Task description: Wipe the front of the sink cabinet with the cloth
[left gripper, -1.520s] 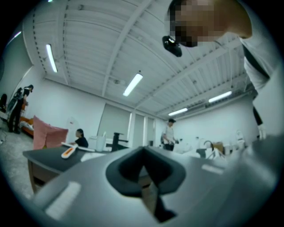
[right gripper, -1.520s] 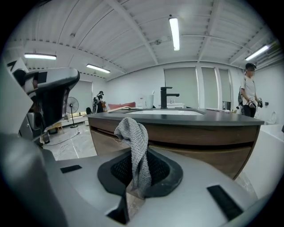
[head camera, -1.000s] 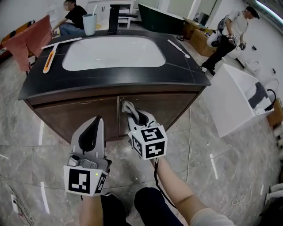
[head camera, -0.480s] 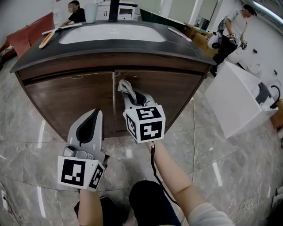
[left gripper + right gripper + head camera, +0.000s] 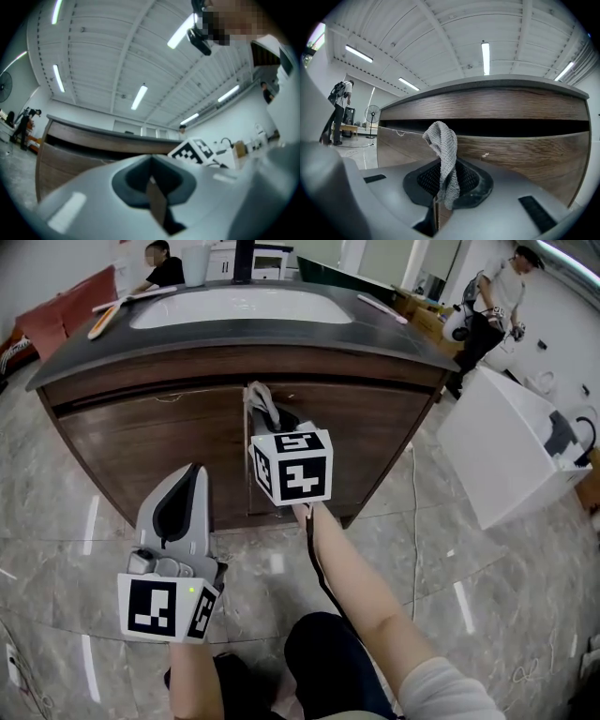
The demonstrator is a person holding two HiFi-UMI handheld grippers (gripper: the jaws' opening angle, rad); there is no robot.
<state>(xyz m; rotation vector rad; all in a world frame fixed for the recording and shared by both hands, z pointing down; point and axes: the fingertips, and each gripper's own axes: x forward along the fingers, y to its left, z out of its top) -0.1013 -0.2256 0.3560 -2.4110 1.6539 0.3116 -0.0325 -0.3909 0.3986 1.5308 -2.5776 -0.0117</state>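
Note:
The sink cabinet (image 5: 141, 442) has dark wood doors under a black top. My right gripper (image 5: 267, 418) is shut on a grey knitted cloth (image 5: 262, 401), which sticks up from the jaws by the seam between the two doors, near their top edge. In the right gripper view the cloth (image 5: 444, 157) hangs limp just in front of the wood front (image 5: 525, 145); whether it touches the wood is unclear. My left gripper (image 5: 187, 486) is shut and holds nothing, low and left, short of the left door. From the left gripper view I see the cabinet (image 5: 70, 145) ahead.
A white sink basin (image 5: 239, 306) sits in the top, with a tap (image 5: 242, 259), a cup (image 5: 193, 263) and an orange tool (image 5: 101, 322). A white box (image 5: 502, 442) stands to the right. Two people are in the background. The floor is grey marble tile (image 5: 441, 596).
My right gripper with the cloth has risen along the door seam toward the top of the doors. The head view has dropped lower. The left gripper has barely moved.

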